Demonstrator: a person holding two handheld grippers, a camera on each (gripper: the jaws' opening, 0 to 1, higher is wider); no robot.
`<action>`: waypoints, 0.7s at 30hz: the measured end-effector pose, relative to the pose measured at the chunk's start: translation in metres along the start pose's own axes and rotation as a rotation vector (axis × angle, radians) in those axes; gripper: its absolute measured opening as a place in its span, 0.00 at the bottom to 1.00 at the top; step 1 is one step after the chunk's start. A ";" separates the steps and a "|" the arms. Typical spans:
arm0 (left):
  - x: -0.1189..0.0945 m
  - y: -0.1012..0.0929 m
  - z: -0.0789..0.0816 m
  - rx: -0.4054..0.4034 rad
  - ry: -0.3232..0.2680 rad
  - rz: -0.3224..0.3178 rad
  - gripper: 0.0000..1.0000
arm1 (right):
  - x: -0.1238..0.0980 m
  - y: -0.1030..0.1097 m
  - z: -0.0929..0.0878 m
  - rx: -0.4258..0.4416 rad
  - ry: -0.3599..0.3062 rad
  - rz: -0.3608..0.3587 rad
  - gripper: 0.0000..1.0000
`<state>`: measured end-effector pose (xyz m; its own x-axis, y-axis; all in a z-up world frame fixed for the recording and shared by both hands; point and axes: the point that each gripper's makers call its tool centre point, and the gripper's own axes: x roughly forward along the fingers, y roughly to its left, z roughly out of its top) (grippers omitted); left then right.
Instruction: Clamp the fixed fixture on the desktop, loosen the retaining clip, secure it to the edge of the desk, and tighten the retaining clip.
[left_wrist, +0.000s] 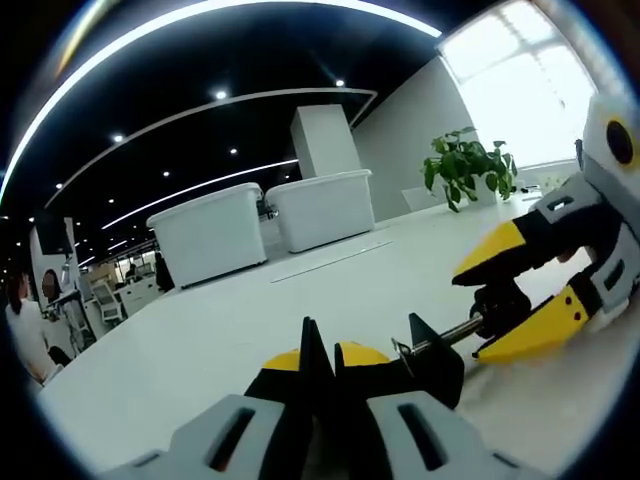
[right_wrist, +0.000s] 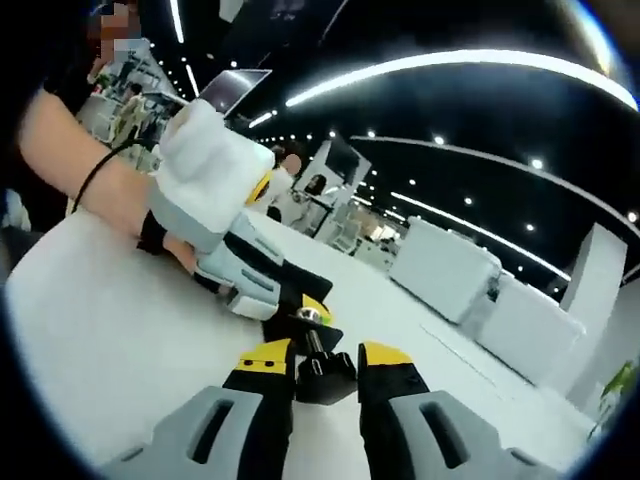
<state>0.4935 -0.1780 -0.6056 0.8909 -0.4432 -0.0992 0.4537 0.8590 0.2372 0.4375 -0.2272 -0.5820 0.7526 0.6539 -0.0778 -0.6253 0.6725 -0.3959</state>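
The left gripper (left_wrist: 318, 365) is seen with jaws nearly together, pinched on the black body of the fixture (left_wrist: 425, 372) on the white desk (left_wrist: 200, 350). The right gripper (right_wrist: 322, 362) is held narrow around the black knob (right_wrist: 322, 378) of the fixture's screw (left_wrist: 445, 338), apparently in contact. If the knob is turned while the left hold is shallow, the fixture could be twisted loose and slid across the smooth desk.
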 end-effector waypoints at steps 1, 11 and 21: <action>0.000 0.000 0.000 0.000 0.000 0.000 0.09 | -0.001 -0.001 0.002 0.137 -0.028 0.017 0.28; 0.000 -0.001 0.000 -0.001 -0.001 -0.005 0.09 | -0.004 -0.019 -0.001 0.432 -0.040 0.023 0.21; -0.001 -0.001 0.001 0.003 -0.004 -0.008 0.09 | -0.004 -0.008 0.004 0.391 -0.055 0.035 0.13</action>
<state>0.4919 -0.1786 -0.6051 0.8873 -0.4508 -0.0974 0.4606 0.8547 0.2394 0.4387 -0.2338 -0.5750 0.7238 0.6893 -0.0318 -0.6899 0.7237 -0.0150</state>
